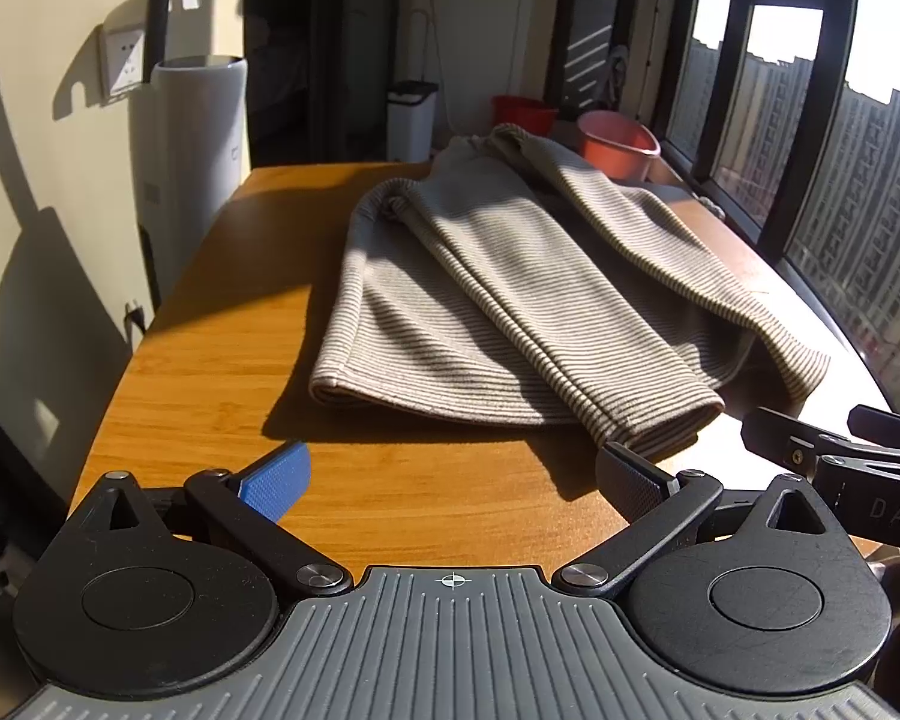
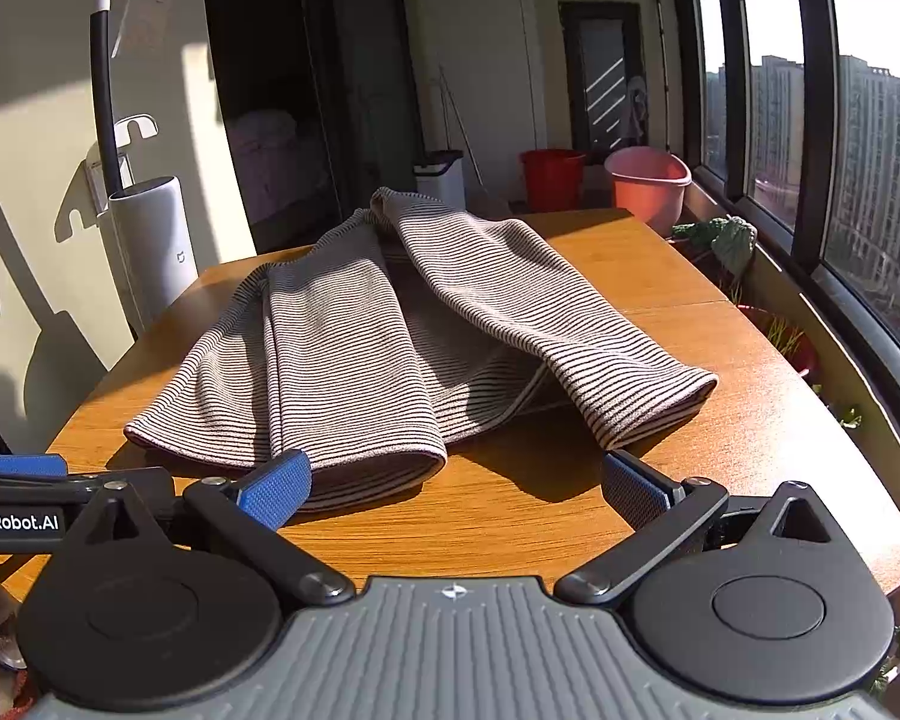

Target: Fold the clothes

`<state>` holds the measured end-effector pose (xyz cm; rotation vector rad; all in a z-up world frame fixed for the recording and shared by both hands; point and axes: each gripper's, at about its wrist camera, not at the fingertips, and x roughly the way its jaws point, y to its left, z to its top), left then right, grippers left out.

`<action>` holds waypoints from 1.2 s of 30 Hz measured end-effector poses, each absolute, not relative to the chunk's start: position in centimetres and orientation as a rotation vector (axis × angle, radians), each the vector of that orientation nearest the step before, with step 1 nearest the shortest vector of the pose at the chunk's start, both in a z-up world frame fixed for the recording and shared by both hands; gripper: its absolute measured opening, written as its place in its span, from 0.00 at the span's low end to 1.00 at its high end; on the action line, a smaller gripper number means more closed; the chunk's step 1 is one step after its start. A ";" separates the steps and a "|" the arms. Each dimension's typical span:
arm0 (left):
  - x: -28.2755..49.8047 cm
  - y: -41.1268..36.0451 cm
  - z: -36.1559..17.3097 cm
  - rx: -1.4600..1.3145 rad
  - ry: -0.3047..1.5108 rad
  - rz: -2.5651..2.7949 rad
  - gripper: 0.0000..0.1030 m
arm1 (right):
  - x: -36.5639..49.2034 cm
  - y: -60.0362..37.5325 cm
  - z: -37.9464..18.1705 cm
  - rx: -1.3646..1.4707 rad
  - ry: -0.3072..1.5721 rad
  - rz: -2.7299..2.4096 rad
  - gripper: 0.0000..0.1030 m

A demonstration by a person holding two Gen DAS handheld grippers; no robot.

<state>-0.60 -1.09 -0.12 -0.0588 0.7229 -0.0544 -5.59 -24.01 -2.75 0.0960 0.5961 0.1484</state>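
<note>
Garment: my striped top (image 1: 498,300) lies on the wooden counter (image 1: 222,372), both sleeves folded in over the body, cuffs toward me
Left tool (image 1: 450,480): released, jaws spread wide, grasping nothing, near the hem
Right tool (image 2: 456,489): released too, my blue pad (image 2: 276,489) just beside the left sleeve cuff
Beyond: pink basin (image 2: 648,183) by the window
</note>
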 end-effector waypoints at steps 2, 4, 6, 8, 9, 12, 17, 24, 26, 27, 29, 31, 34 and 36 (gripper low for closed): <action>-0.6 -1.1 -0.1 -0.058 0.724 -0.055 1.00 | -5.6 -23.9 -2.8 0.095 0.599 0.148 1.00; -0.6 -1.1 -0.2 -0.058 0.724 -0.055 1.00 | -5.6 -23.9 -2.8 0.096 0.601 0.147 1.00; -0.6 -1.1 -0.2 -0.058 0.725 -0.056 1.00 | -5.6 -23.9 -2.9 0.097 0.602 0.147 1.00; -0.6 -1.1 -0.2 -0.057 0.725 -0.056 1.00 | -5.6 -24.0 -2.9 0.097 0.603 0.147 1.00; -0.6 -1.1 -0.2 -0.057 0.725 -0.056 1.00 | -5.6 -24.0 -2.9 0.098 0.603 0.146 1.00; -0.6 -1.1 -0.2 -0.057 0.726 -0.055 1.00 | -5.7 -24.0 -2.9 0.099 0.604 0.146 1.00; -0.6 -1.1 -0.2 -0.059 0.728 -0.055 1.00 | -5.6 -24.0 -3.0 0.099 0.608 0.146 1.00; -0.6 -1.1 -0.3 -0.059 0.733 -0.055 1.00 | -5.5 -24.0 -3.0 0.102 0.613 0.145 1.00; -0.5 -1.1 -0.3 -0.059 0.736 -0.055 1.00 | -5.5 -24.1 -3.1 0.102 0.613 0.145 1.00; -0.5 -1.1 -0.3 -0.059 0.737 -0.055 1.00 | -5.5 -24.1 -3.1 0.102 0.613 0.145 1.00; -0.5 -1.1 -0.4 -0.059 0.738 -0.055 1.00 | -5.5 -24.1 -3.1 0.102 0.613 0.145 1.00; -0.5 -1.1 -0.4 -0.059 0.738 -0.056 1.00 | -5.5 -24.1 -3.1 0.102 0.614 0.145 1.00; -0.6 -1.1 -0.4 -0.059 0.738 -0.055 1.00 | -5.5 -24.1 -3.1 0.103 0.614 0.144 1.00; -0.6 -1.1 -0.4 -0.059 0.738 -0.055 1.00 | -5.5 -24.1 -3.1 0.103 0.614 0.145 1.00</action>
